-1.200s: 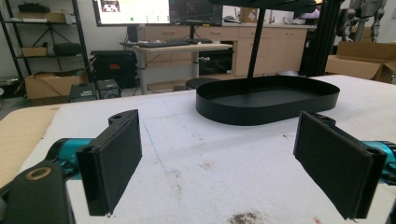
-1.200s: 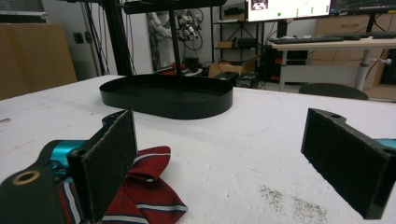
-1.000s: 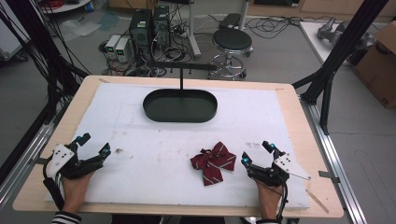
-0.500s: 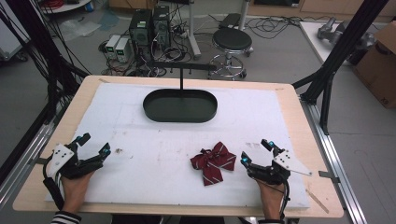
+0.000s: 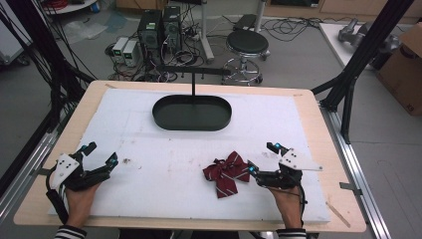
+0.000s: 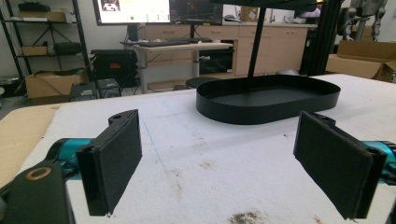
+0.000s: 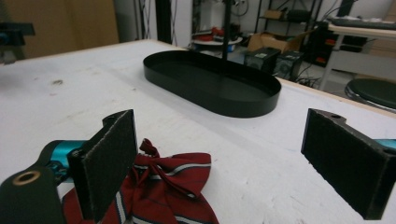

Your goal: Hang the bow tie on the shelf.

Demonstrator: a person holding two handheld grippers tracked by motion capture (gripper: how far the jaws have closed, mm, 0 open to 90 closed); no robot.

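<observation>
- The right gripper has its jaws spread wide with nothing between them; in the right gripper view its own left jaw stands just in front of the bow tie, hiding part of it.
- The left gripper also has its jaws wide apart, over bare white surface, well away from the bow tie.
- The bow tie, dark red with pale stripes, lies on the surface just beside the right gripper, on the near side of the black oval tray.
- In the right gripper view the bow tie is cut off by the bottom edge; whether the jaw touches it cannot be told.
- The left gripper view shows a dark smudge on the surface between its jaws, and the tray beyond.
- A thin black post rises at the tray's far side.
- No writing is readable; the monitor behind is too blurred.
</observation>
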